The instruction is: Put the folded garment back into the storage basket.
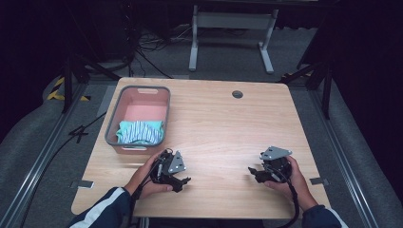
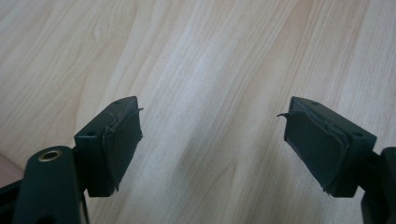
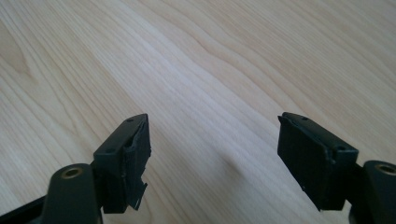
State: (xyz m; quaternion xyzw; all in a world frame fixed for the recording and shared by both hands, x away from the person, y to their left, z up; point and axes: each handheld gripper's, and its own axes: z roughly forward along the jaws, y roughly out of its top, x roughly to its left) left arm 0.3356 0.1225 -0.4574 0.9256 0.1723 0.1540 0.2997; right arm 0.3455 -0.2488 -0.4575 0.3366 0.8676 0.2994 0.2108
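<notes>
Both hands sit close to the near edge of the table (image 1: 223, 118), each holding a gripper low over the bare wood. Beyond the left gripper (image 1: 183, 179), at the far left part of the table, stands the grey bin (image 1: 112, 126), and the striped cloth (image 1: 139, 131) lies bunched inside it at its near end. The right gripper (image 1: 253, 172) is well apart from the bin, on the other side of the table. It looks like the cloth is the thing being worked with, and it is in the bin now. To do this well, I think the hands should go slow, stay low, and keep from bumping the bin's near wall. In the left gripper view the jaws stand wide apart with nothing but wood between them. In the right gripper view the jaws are wide apart too, and they hold nothing and touch nothing.
</notes>
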